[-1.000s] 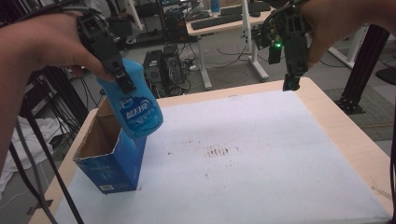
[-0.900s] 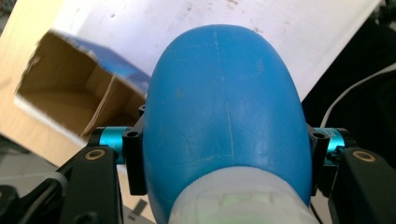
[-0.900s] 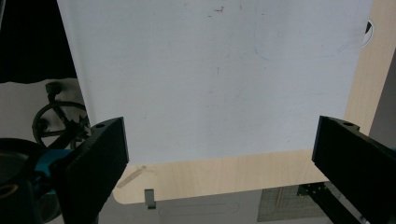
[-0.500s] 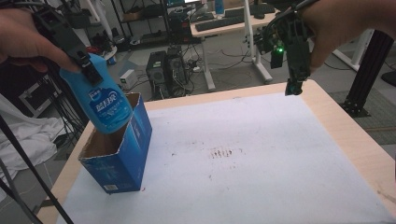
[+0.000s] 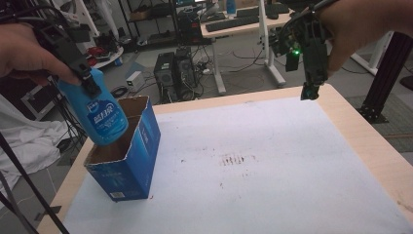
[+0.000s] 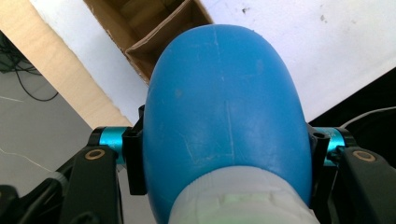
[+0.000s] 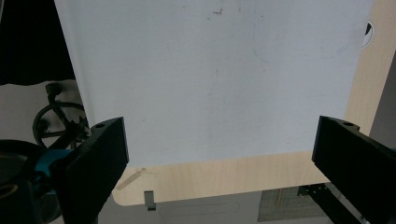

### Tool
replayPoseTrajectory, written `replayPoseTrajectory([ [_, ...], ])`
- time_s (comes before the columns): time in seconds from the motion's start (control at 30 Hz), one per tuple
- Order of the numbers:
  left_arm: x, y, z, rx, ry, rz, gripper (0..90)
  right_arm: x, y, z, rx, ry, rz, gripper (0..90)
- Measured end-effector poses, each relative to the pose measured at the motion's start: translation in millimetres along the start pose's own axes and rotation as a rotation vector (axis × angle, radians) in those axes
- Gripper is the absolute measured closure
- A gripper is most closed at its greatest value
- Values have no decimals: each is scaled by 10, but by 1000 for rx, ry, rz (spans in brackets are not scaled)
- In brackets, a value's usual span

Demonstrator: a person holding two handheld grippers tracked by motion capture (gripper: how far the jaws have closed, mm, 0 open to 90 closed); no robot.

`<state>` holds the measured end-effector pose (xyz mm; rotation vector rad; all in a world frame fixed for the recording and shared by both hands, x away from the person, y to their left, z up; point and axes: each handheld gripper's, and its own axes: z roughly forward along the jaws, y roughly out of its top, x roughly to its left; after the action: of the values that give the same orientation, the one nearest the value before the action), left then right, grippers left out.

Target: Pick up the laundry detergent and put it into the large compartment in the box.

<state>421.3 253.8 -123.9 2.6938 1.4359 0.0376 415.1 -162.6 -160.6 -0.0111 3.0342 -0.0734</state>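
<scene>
Jaws of the left gripper (image 5: 90, 87) clamp a blue plastic bottle (image 5: 100, 112) whose base could snag the open blue cardboard box's (image 5: 139, 161) rim; right gripper (image 7: 219, 154) gapes empty.

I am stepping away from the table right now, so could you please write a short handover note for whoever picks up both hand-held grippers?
Left hand-held gripper: shut on the blue bottle, gripping near its neck; the bottle hangs tilted, its bottom at the open top of the blue cardboard box.
Right hand-held gripper: open, nothing between its jaws, raised over the table's far right corner.
Box: upright at the left edge of the white table mat.
Done: bottle picked up and brought to the box.
Left: probably lower it in, release, withdraw.
</scene>
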Motion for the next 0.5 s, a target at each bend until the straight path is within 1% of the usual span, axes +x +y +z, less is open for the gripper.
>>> replayPoseTrajectory([
  [0.03, 30, 5, 64, 6, -2, -1, 379, 0, 1, 1, 2, -1, 0, 27],
  [0.13, 59, 19, 154, 14, -9, 2, 379, -2, -16, -5, 0, -1, -1, 27],
  [0.17, 64, 25, 186, 18, -12, 2, 379, 3, -22, -8, 2, -2, 9, 27],
  [0.23, 74, 40, 247, 27, -20, 7, 379, -1, -38, -10, 3, -2, 11, 27],
  [0.27, 75, 48, 281, 25, -24, 7, 379, -8, -45, -10, 5, -1, 4, 27],
  [0.37, 80, 73, 375, 32, -35, 13, 379, -5, -53, -9, 7, -1, 17, 27],
  [0.5, 88, 100, 519, 40, -40, 24, 379, -9, -51, -8, 7, 1, 16, 27],
])
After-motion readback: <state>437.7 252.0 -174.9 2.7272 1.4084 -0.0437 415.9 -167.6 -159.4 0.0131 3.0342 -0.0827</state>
